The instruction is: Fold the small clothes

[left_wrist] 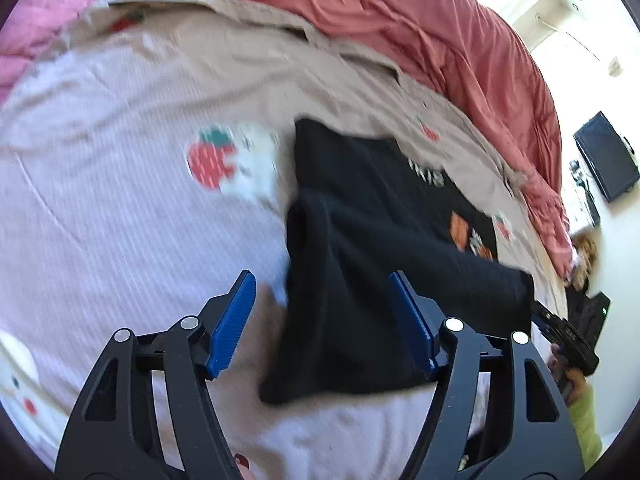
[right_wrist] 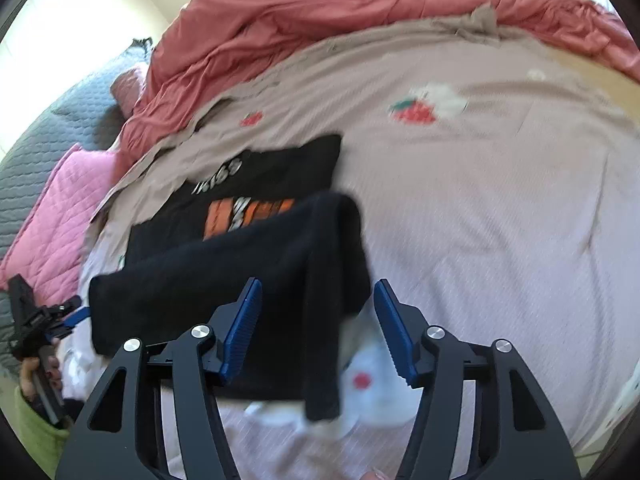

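One black T-shirt (left_wrist: pixel 360 280) lies on the bed, its near half doubled over the printed front. Left gripper (left_wrist: pixel 324 320): blue fingers apart, folded edge between them, pads not pressing. Right gripper (right_wrist: pixel 318 328): fingers apart too, the shirt's corner between them. Only the right view shows orange print (right_wrist: pixel 248 216) clearly, plus a grey quilt (right_wrist: pixel 48 148) and pink pillow (right_wrist: pixel 60 216); the left view alone shows a wall screen (left_wrist: pixel 606 162). Strawberry-print sheet (left_wrist: pixel 140 220) spreads wide beside the shirt. Coral blanket (right_wrist: pixel 320 12) bunched along the far edge.
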Available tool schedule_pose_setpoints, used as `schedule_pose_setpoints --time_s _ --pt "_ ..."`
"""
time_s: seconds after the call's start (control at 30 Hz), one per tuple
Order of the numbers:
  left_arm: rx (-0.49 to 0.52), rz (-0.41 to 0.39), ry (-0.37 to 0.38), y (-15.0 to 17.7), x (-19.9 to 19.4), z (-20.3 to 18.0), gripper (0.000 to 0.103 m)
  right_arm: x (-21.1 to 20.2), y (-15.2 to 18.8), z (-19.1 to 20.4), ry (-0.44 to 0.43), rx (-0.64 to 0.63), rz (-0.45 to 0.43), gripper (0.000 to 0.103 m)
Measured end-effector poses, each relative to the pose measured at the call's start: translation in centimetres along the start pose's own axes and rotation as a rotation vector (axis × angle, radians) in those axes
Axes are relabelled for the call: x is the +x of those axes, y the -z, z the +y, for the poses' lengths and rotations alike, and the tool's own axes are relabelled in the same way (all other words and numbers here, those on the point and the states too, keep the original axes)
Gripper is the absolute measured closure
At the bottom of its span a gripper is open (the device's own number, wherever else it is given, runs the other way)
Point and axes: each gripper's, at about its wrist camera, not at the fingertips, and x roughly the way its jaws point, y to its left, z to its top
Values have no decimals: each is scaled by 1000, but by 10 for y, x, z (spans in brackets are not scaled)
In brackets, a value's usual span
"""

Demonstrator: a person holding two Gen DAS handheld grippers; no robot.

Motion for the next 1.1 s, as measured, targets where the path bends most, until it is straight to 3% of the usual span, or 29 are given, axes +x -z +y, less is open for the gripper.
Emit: schedule_pose_setpoints --time_s 0.1,0.17,0.33,0.4,0.43,0.47,0.5,0.6,0.77,0.93,1.1 --pt "35 57 -23 19 9 -5 33 1 8 4 -1 -4 35 41" --pt "46 84 -44 24 18 -6 33 5 9 5 -19 -2 58 36" --pt "99 156 -104 32 39 -13 35 21 16 2 -32 18 145 36" --pt "125 171 -120 35 42 -17 58 24 17 3 -52 17 164 49" --pt "134 174 -123 36 41 -18 65 25 18 4 -63 13 170 66" --pt "142 174 -119 35 40 -20 84 25 18 5 -77 8 178 80" --pt "149 170 -107 34 37 -22 97 25 19 7 -95 -1 183 87" --pt "172 130 -58 28 24 -29 97 19 17 12 -140 -13 162 91" --pt "118 36 71 8 5 -26 98 3 1 8 -237 16 65 92" --pt "48 -50 80 -28 5 -17 98 -1 -36 -4 -268 89 -41 92" --pt "35 -93 78 -55 25 -17 98 15 -70 -4 -219 86 -90 92"
